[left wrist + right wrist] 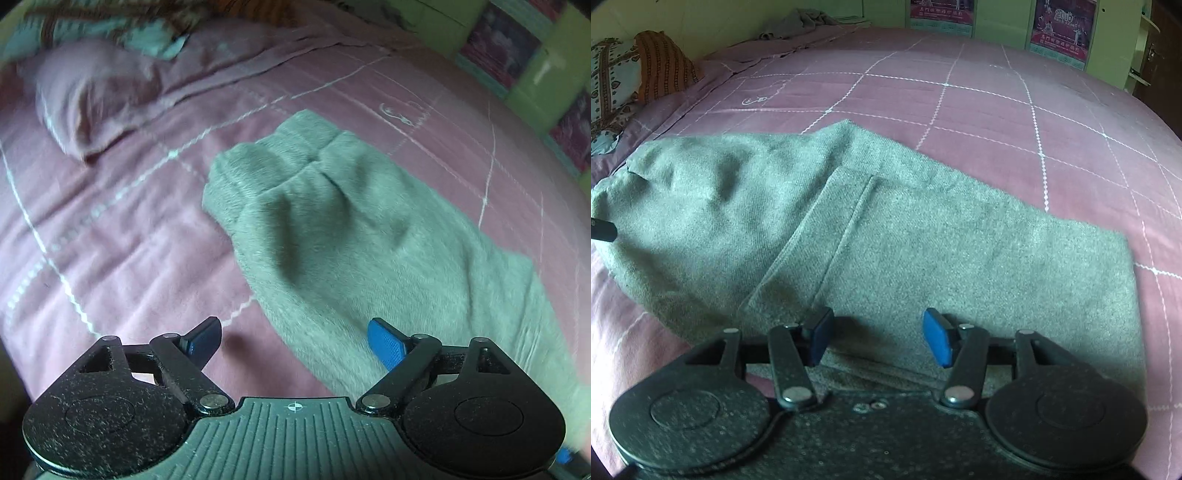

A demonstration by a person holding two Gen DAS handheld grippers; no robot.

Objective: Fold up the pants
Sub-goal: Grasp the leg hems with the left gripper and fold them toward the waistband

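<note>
Left tool (295, 341) spread, empty; right tool (879, 338) spread over pants (886, 240); left view blurred.

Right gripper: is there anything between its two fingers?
Only the grey pants lie under the gap of the right gripper, unpinched, in the right wrist view.

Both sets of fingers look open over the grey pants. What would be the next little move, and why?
Probably close the right gripper on the pants edge beneath it: its fingers stand open and hold nothing, and the bundle looks only partly folded on the bed.
</note>
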